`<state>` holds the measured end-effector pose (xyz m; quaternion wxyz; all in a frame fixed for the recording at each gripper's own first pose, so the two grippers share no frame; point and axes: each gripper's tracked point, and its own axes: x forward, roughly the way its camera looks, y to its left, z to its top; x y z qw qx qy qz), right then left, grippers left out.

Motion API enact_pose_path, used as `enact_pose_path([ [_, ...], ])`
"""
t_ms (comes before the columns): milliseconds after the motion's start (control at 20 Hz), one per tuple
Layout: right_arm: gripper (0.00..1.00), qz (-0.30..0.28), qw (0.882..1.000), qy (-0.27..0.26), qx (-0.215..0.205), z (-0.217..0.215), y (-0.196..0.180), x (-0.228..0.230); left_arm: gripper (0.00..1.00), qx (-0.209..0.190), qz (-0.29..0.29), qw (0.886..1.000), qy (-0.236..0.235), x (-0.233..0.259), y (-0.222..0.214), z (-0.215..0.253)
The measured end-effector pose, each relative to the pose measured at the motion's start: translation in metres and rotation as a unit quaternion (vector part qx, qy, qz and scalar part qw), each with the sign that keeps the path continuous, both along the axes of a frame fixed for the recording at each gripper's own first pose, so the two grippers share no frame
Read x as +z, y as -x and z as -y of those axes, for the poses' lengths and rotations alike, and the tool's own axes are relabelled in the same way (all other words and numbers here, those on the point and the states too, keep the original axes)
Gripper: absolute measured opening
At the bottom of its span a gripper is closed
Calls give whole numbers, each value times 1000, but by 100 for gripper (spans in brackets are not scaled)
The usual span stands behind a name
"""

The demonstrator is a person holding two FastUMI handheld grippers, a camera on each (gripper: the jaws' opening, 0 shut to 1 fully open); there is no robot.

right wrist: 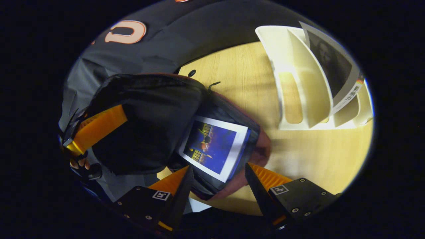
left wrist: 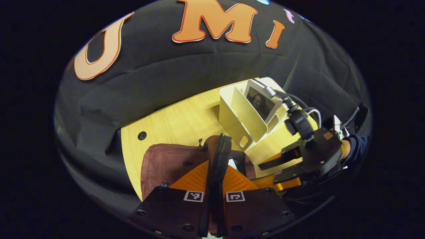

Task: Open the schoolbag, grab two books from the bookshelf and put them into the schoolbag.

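In the left gripper view, our left gripper (left wrist: 217, 186) is clamped on the schoolbag (left wrist: 166, 162) rim at lower centre. In the right gripper view, our right gripper (right wrist: 217, 181) stands apart, the blue book (right wrist: 214, 147) just above its fingers, inside the bag. The second book (right wrist: 332, 63) leans in the bookshelf (right wrist: 298, 76), upper right.

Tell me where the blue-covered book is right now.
In the right gripper view, the blue-covered book lies inside the open schoolbag, just ahead of the right gripper, left of the white bookshelf.

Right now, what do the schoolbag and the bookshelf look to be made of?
The schoolbag looks like soft woven fabric, matte: it creases and sags, with a zipper along its opening. The bookshelf looks like rigid moulded plastic, cream with a smooth, slight sheen, though painted metal is possible.
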<state>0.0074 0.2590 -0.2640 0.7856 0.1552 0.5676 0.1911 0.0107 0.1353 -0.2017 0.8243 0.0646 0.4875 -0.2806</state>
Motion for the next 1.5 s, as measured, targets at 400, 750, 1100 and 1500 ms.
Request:
enact_pose_path([
  [400, 93, 52, 996, 76, 21, 90, -13, 72, 10, 7, -5, 1000, 0, -6, 7, 7],
  [750, 93, 58, 990, 125, 12, 163, -53, 117, 10, 27, -14, 1000, 4, -10, 11, 12],
  [1100, 93, 49, 987, 156, 5, 192, -114, 128, 10, 48, -27, 998, 3, -17, 14, 13],
  [1500, 86, -28, 988, 153, -11, 202, -165, 76, 10, 80, -46, 996, -12, -30, 13, 4],
])
